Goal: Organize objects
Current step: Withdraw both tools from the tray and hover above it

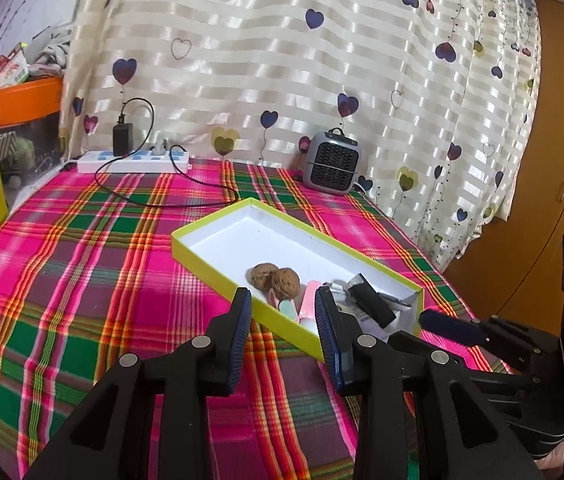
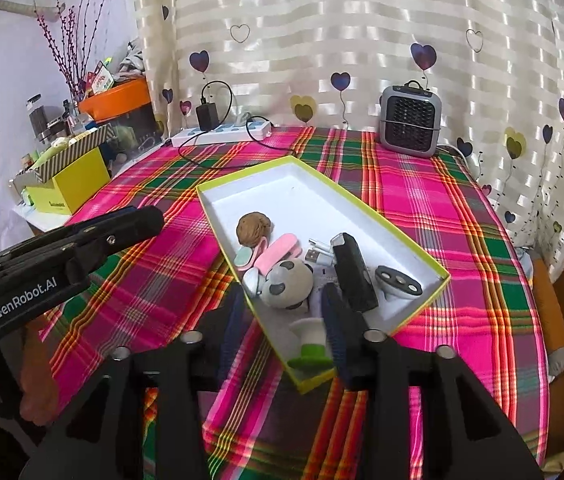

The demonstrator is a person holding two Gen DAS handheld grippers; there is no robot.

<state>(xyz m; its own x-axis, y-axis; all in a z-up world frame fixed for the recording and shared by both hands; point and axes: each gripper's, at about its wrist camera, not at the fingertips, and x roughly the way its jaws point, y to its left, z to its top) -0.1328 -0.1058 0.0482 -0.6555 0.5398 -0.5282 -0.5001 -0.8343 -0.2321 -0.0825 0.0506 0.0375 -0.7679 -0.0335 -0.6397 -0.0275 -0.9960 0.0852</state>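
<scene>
A shallow yellow-green box (image 2: 366, 204) with a white inside lies on the plaid table. In it are walnuts (image 2: 253, 229), a pink case (image 2: 278, 254), a USB adapter (image 2: 319, 255), a black device (image 2: 356, 274), a grey three-dot piece (image 2: 397, 282), a grey panda ball (image 2: 288, 285) and a white-and-green piece (image 2: 311, 346). My right gripper (image 2: 282, 320) is open and empty over the box's near end. My left gripper (image 1: 282, 312) is open and empty at the box's near wall (image 1: 282, 322), before the walnuts (image 1: 276, 278).
A grey mini heater (image 2: 410, 122) and a white power strip (image 2: 222, 133) with a black charger stand at the table's back by the curtain. A yellow carton (image 2: 70, 184) and an orange bin (image 2: 116, 100) sit at the left. A wooden cabinet (image 1: 562, 160) is on the right.
</scene>
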